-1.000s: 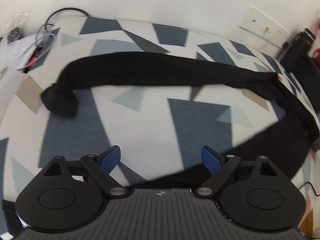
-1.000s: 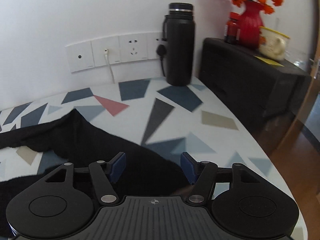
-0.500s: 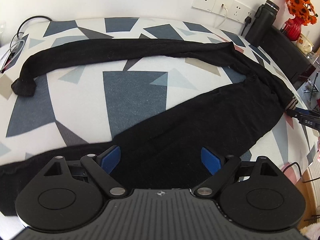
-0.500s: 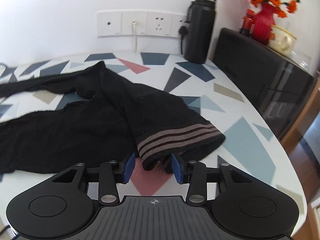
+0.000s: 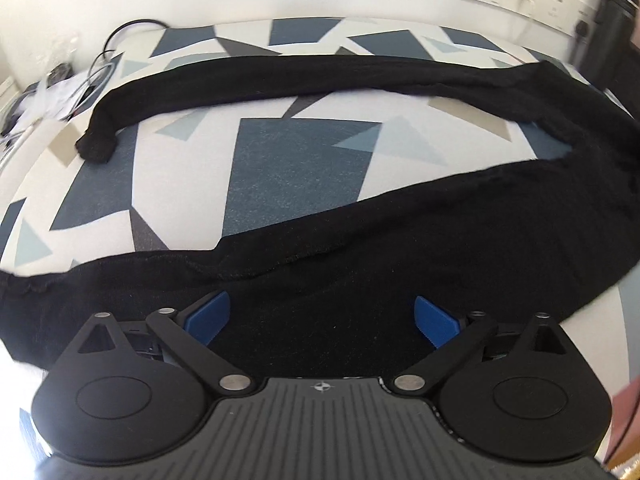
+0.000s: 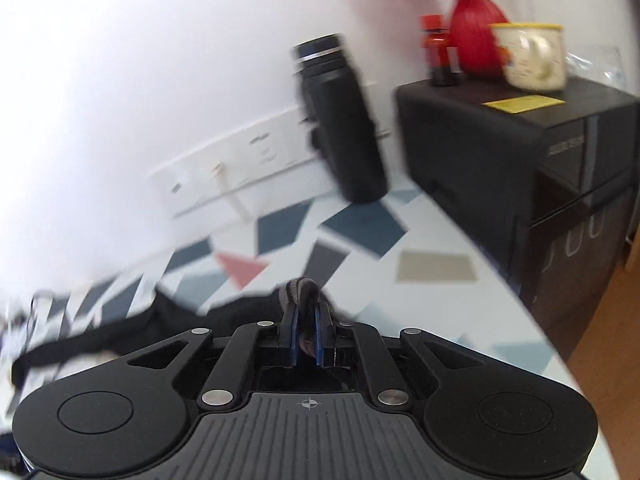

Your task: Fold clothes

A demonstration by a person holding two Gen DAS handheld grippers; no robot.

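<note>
Right wrist view: right gripper (image 6: pixel 306 334) closing on black garment (image 6: pixel 298 294) — bottle (image 6: pixel 340 124) beyond.

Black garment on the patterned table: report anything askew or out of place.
The black garment is not laid flat: its legs splay in a wide V, the far leg's end bunched into a lump. The right gripper is closing on the striped waistband; the left gripper, opening, holds nothing.

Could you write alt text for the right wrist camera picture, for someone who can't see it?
The right gripper is closing on the striped waistband of black leggings, pinched between its blue pads above a table with a triangle-patterned cloth. Behind, blurred, stand a black flask by the wall sockets and a red vase and mug on a dark cabinet.
</note>
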